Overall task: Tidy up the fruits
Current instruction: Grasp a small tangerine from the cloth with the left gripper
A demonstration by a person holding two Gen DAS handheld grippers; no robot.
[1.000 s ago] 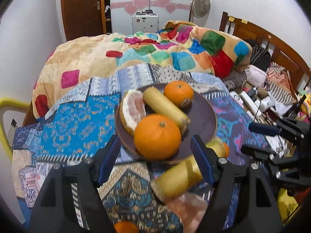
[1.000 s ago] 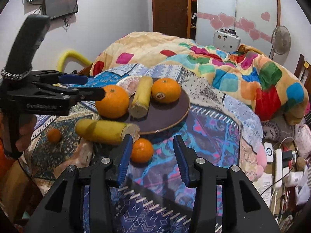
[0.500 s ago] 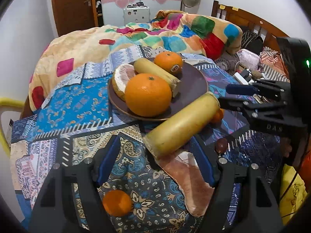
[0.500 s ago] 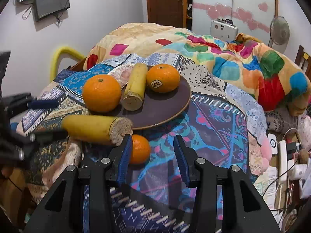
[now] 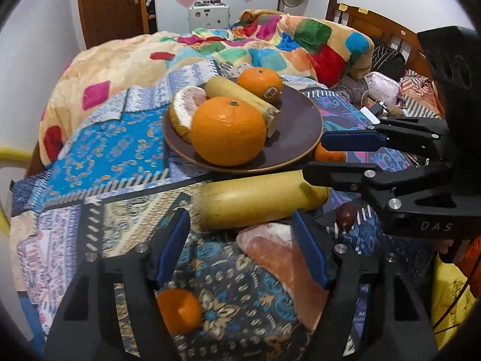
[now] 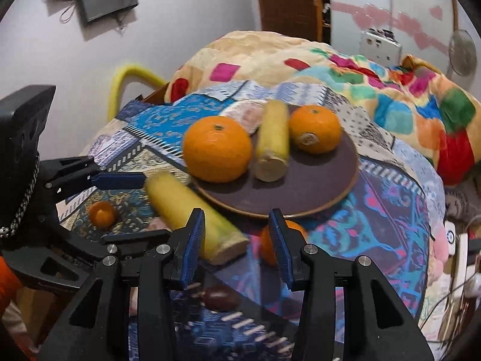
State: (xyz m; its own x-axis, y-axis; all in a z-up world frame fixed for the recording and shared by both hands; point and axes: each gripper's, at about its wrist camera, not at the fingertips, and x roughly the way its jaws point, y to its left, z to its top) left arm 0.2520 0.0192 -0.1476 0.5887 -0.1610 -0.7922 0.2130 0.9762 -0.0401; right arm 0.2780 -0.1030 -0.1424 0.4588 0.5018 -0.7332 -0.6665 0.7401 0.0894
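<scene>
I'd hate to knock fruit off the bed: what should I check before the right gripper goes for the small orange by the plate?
1. Right gripper open: ok.
2. Small orange centred between its fingers: not ok, in the right wrist view it sits behind one finger.
3. Loose banana clear of them: cannot tell, blurred.
4. Bare room on plate: ok.
5. Left gripper empty: ok.

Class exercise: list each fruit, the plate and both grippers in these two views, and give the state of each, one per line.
Plate: holds four fruits.
Large orange: on plate.
Stickered orange: on plate.
Pomelo half: on plate.
Banana piece: on plate.
Long banana piece: lying off plate.
Small orange: on cloth.
Pomelo slice: on cloth.
Left gripper: open, empty.
Right gripper: open, empty.
</scene>
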